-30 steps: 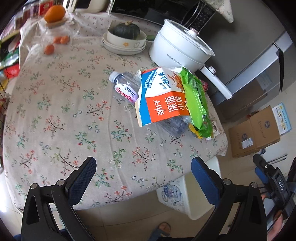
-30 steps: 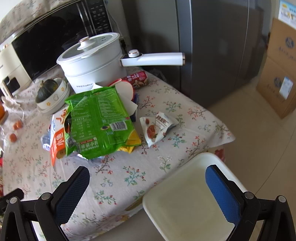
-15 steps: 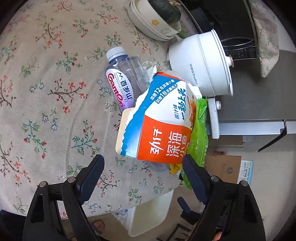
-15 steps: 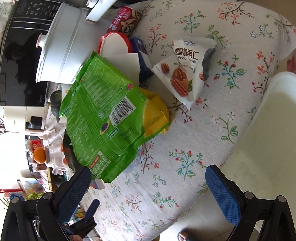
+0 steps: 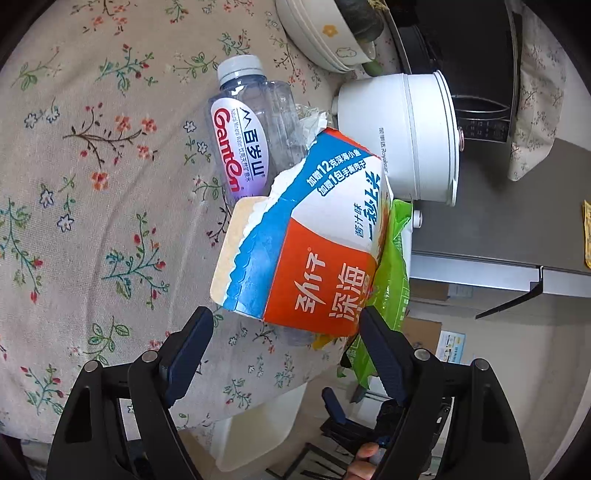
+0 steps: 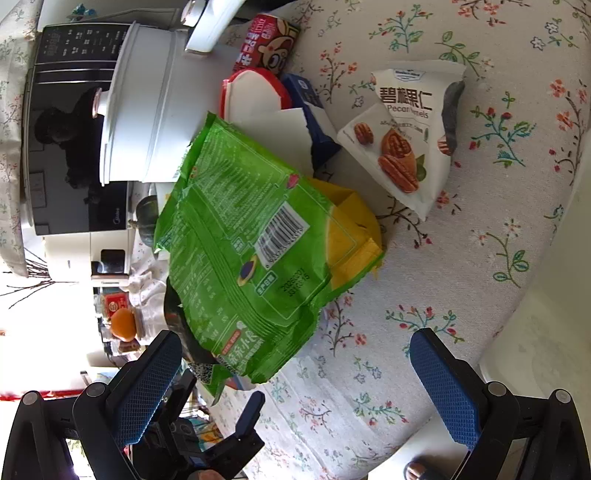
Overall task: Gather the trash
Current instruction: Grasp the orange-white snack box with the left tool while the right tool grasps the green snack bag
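A torn orange, blue and white carton (image 5: 314,254) lies on the flowered tablecloth, leaning on a clear Ganten bottle (image 5: 247,136) and a green snack bag (image 5: 393,280). My left gripper (image 5: 284,339) is open, its fingers just short of the carton's near end. In the right wrist view the green bag (image 6: 243,254) lies over a yellow wrapper (image 6: 354,236), with a white pecan packet (image 6: 406,136) beyond. My right gripper (image 6: 299,365) is open above the cloth, just short of the green bag's near edge. A white bin (image 6: 546,295) stands beside the table.
A white pot (image 5: 410,136) with a long handle stands behind the trash, a microwave (image 6: 70,122) behind it. Stacked bowls with a dark squash (image 5: 332,33) stand at the back. A red wrapper (image 6: 266,44) and a red-rimmed lid (image 6: 251,92) lie by the pot.
Both grippers have rolled sideways and moved in close over the table. The left one has come up to the carton, the right one up to the green bag. Both stay open.
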A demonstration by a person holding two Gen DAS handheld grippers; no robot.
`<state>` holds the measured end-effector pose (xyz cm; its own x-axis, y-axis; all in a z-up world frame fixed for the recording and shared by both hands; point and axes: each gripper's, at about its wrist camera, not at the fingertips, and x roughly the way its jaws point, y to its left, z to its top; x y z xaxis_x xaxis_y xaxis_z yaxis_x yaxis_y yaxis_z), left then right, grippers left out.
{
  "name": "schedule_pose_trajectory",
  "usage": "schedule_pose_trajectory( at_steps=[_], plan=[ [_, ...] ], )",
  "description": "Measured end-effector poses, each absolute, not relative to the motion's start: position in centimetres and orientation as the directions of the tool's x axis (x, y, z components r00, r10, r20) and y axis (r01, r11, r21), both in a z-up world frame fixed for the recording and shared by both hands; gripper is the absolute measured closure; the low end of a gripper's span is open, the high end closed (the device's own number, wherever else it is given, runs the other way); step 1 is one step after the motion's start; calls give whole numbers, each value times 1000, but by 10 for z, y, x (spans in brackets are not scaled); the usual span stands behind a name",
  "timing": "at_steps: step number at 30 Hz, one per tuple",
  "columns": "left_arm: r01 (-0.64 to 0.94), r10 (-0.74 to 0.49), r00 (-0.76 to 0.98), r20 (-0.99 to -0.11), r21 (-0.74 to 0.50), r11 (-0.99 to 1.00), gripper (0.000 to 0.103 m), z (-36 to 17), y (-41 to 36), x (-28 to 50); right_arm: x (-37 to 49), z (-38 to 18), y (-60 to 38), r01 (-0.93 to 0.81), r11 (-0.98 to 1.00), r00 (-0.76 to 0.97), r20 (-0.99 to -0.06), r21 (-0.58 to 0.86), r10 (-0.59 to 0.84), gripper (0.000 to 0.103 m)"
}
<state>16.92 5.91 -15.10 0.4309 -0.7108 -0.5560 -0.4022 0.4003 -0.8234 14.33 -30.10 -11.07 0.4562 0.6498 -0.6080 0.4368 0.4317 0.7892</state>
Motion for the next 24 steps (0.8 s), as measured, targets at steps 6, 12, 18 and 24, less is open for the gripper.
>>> schedule_pose_trajectory(
  at_steps=[6, 12, 18, 24],
  plan=[
    [-390, -736, 473, -484, -864, 318, 21, -157, 45, 170, 145, -118, -302, 454, 450, 439, -633, 769, 638, 0],
    [-379, -705, 518, -484, -869, 318, 21, -158, 42, 176, 145, -118, -304, 454, 450, 443, -633, 769, 635, 0],
    [-351, -676, 555, -484, -873, 337, 30, -158, 47, 176, 144, -124, -308, 465, 437, 451, -631, 770, 632, 0],
    [-343, -662, 571, -486, -874, 345, 37, -159, 47, 173, 142, -125, -309, 473, 436, 447, -635, 765, 630, 0]
  ],
)
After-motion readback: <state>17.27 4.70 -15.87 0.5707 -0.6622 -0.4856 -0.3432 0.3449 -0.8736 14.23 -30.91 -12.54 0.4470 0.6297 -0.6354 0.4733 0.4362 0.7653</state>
